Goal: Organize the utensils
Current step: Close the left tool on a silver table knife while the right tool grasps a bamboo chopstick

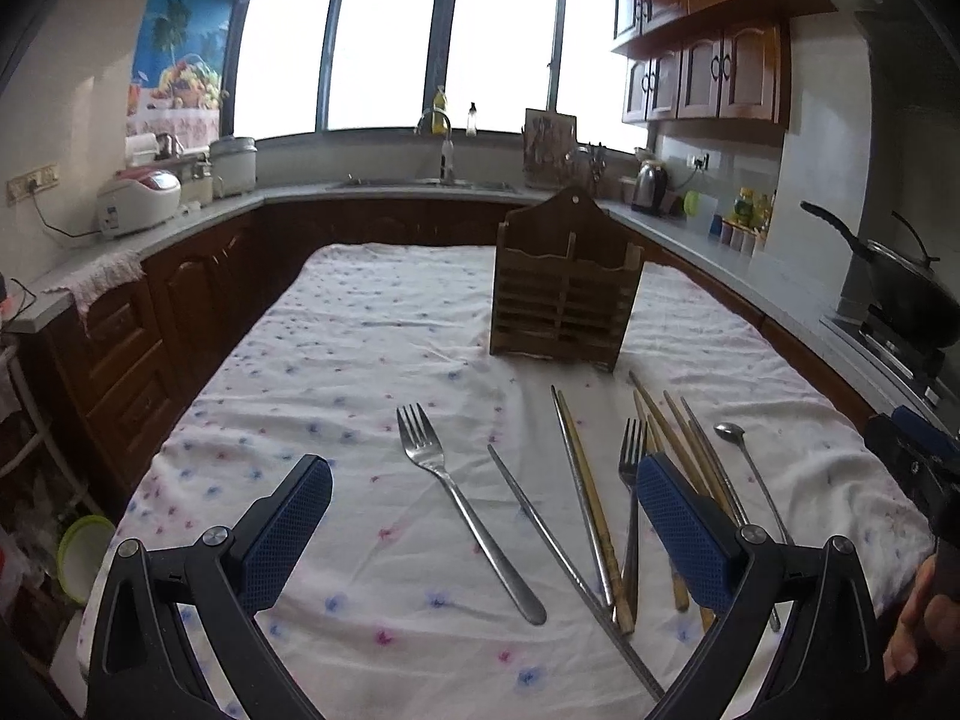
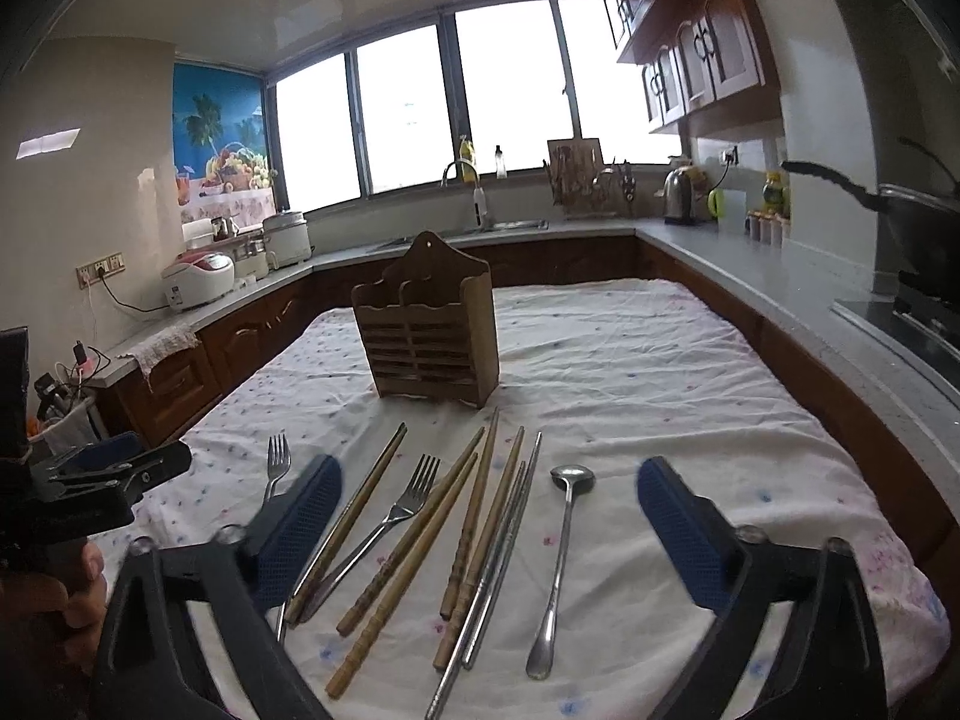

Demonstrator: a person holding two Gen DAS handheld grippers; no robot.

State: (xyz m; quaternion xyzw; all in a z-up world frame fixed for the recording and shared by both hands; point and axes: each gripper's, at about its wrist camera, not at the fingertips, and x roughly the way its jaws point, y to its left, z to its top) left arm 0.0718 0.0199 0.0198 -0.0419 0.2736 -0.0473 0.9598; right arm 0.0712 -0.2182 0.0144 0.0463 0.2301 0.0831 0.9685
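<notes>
On the cloth-covered counter (image 2: 660, 360), utensils are laid out in front of an empty wooden holder (image 2: 429, 333).

Toward the near edge, the forks (image 2: 414, 492), wooden chopsticks (image 2: 474, 510), metal chopsticks (image 2: 510, 528) and spoon (image 2: 561, 534) are fanned with handles nearest, presumably for easy pickup; the holder is stood upright mid-counter, beyond them, to receive them. The right gripper (image 2: 486, 510) is held wide open above the chopsticks, nothing gripped. The left gripper (image 1: 480, 516) is likewise spread empty, with a lone fork (image 1: 456, 504) and a metal chopstick between its fingers.
</notes>
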